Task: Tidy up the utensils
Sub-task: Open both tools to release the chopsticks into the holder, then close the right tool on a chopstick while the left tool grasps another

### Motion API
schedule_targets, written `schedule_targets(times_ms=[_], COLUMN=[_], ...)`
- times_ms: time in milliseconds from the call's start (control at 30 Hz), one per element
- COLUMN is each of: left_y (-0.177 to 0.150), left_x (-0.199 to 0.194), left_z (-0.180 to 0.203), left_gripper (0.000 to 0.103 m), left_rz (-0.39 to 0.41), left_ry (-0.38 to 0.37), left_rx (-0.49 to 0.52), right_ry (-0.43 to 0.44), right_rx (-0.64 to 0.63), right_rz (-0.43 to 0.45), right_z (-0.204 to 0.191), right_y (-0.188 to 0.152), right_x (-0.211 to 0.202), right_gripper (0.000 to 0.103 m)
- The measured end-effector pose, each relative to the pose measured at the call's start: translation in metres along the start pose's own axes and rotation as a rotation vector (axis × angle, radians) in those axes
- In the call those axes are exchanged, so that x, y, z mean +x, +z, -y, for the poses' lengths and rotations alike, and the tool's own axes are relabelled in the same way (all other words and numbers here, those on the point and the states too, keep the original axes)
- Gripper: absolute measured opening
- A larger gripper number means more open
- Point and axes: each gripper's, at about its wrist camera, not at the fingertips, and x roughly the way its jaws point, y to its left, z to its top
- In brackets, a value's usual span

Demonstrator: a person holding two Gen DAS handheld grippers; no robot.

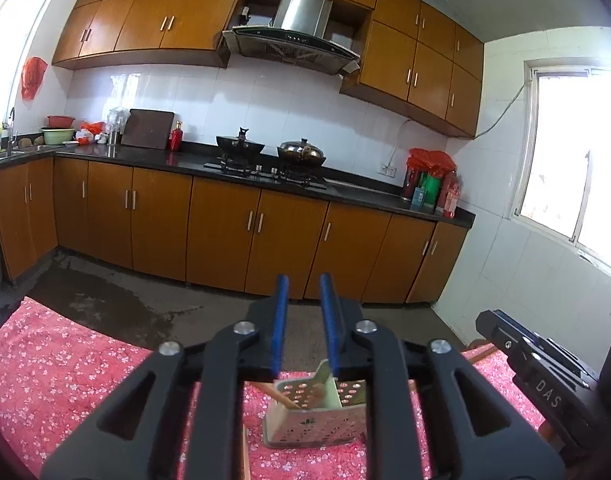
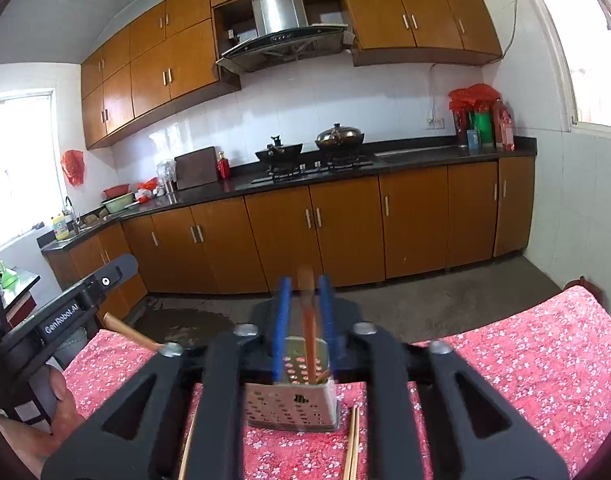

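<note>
Perforated utensil holder (image 2: pixel 291 402) sits on red floral cloth (image 2: pixel 505 364), chopstick (image 2: pixel 308 332) standing in it. Right gripper (image 2: pixel 303 292) jaws parted, chopstick between, not pinched. Left gripper (image 1: pixel 305 292) parted, empty. Loose chopsticks (image 2: pixel 352 444) beside holder.

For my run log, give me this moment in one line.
left gripper: open, empty | right gripper: open, chopstick between jaws | utensil holder: on tablecloth

Utensil holder (image 1: pixel 313 420): lower corners masked by the left gripper's (image 1: pixel 304 320) frame; chopstick (image 2: pixel 307 320) between the right gripper's (image 2: pixel 304 324) fingers motion-blurred, contact indeterminate; paired chopsticks (image 2: pixel 351 444) cut by the bottom edge; bottle labels (image 1: pixel 451 200) illegible.
</note>
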Motion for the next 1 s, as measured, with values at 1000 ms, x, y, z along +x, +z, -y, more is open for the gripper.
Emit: schedule_targets(times_ms=[1000], left_y=[-0.176], left_x=[-0.042], left_z=[-0.112], left_gripper=[0.038], left_rz=[-0.483], left_ry=[0.203], left_rx=[-0.058], right_ry=[-0.097], right_rx=[0.070], right_rz=[-0.611], right_z=[0.047], right_y=[-0.202], right_x=[0.019], right_gripper=[0.015])
